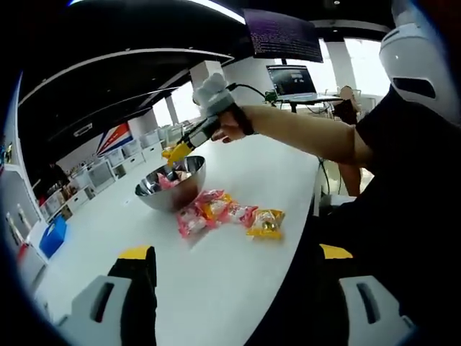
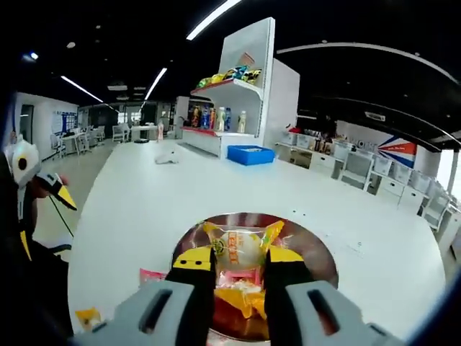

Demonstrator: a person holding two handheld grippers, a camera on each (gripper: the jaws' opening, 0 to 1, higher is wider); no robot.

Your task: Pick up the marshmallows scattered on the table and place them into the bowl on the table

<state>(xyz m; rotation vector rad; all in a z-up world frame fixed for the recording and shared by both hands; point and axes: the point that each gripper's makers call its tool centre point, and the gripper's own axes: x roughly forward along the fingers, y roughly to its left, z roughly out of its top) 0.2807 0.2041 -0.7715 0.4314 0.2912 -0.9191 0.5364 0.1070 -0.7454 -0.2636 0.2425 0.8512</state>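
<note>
The right hand-held gripper [image 2: 239,270] hangs directly over the steel bowl [image 2: 317,249], its yellow-tipped jaws pointing down into it. Between them sits a yellow marshmallow packet [image 2: 241,249], and the jaws look closed against its sides, so I judge it is held and not yet let go; the drop is straight down, with nothing to clear. From the left gripper view the same right hand-held gripper [image 1: 176,153] shows at the end of the person's outstretched arm, tips just above the bowl's [image 1: 184,189] rim, with packets already lying inside.

The left hand-held gripper [image 1: 238,254] waits low at the near edge of the white counter [image 1: 238,288], jaws spread wide with nothing between them. The loose packets lie between it and the bowl: a cluster of pink and yellow ones [image 1: 209,213] touching or just beside the bowl's near side, and a single yellow packet [image 1: 266,223] at the end of the row, a little apart from the rest and closest to the counter's edge.

That row runs roughly crosswise to the left hand-held gripper's line of sight, trailing off from the bowl toward the person's side. The lone yellow packet lies flat, its long axis about in line with the row, so its long side faces the left jaws. I reckon the left hand is nearer to it, while the right is nearer the bowl.
</note>
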